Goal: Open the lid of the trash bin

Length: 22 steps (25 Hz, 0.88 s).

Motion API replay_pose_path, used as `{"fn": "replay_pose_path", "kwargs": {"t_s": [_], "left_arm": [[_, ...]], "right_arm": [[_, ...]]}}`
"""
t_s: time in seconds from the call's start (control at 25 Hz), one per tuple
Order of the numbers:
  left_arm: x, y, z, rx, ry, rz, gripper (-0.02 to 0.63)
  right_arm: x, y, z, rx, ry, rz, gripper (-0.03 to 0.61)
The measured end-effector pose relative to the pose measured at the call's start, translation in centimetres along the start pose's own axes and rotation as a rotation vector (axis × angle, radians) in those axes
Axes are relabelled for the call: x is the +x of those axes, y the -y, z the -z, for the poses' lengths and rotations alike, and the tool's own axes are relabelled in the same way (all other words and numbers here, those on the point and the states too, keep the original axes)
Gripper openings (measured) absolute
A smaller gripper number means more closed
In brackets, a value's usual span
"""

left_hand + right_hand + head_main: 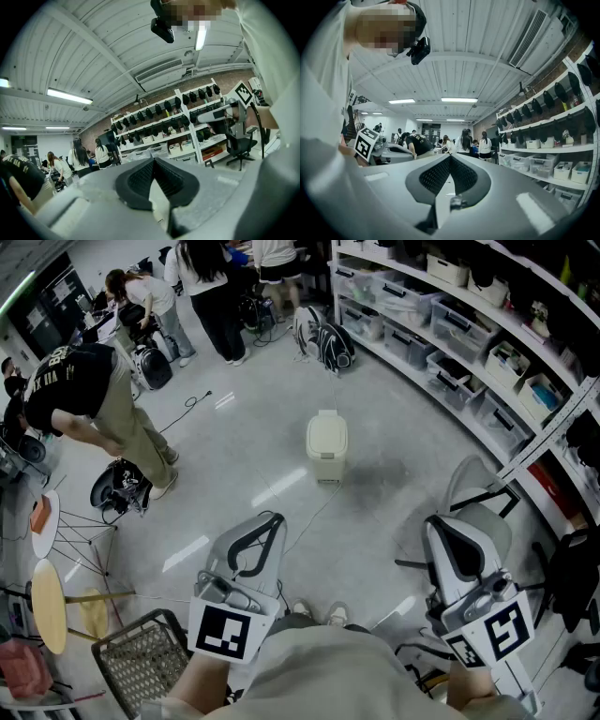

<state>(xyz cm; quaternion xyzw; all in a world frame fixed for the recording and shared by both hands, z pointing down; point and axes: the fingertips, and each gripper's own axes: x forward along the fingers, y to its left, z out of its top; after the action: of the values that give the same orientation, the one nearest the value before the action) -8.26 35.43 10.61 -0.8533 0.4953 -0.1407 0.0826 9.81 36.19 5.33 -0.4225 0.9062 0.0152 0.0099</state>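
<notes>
The trash bin (326, 446) is a small cream box with its lid down, standing alone on the grey floor some way ahead of me. Neither gripper view shows it. My left gripper (275, 518) is held low at the bottom left, well short of the bin, jaws closed tip to tip with nothing between them. My right gripper (434, 520) is at the bottom right, also far from the bin and closed on nothing. In the left gripper view the left gripper (153, 160) points up at shelving and ceiling. The right gripper (450, 157) faces the room's far end.
Shelving (450, 324) with storage boxes curves along the right. A black office chair (478, 488) stands near my right gripper. A person (84, 399) bends over at the left, others stand at the back. Backpacks (328, 343), round tables (47, 601) and a wire basket (141, 657) sit around.
</notes>
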Motion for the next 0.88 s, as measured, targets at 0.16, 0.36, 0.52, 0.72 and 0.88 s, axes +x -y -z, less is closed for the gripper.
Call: {"fn": "replay_pose_path", "kwargs": {"t_s": [0.16,0.36,0.52,0.72,0.88], "left_arm": [[0.4,0.4,-0.5,0.013,0.009,-0.003,0.002],[0.5,1.0,-0.4,0.0,0.003,-0.01,0.002],[0.8,1.7,-0.5,0.001,0.002,-0.005,0.002],[1.9,2.4,-0.8,0.006,0.008,0.01,0.002],[3.2,2.0,-0.8,0.015,0.023,0.016,0.002]], "right_arm": [[-0.2,0.7,0.0,0.014,0.015,-0.005,0.003],[-0.9,1.2,0.7,0.027,0.002,0.002,0.003],[-1.6,1.9,1.4,0.029,-0.01,0.016,0.003],[-1.9,2.8,2.3,0.036,-0.023,0.025,0.003],[-1.1,3.7,2.9,0.028,-0.027,0.033,0.003]]}}
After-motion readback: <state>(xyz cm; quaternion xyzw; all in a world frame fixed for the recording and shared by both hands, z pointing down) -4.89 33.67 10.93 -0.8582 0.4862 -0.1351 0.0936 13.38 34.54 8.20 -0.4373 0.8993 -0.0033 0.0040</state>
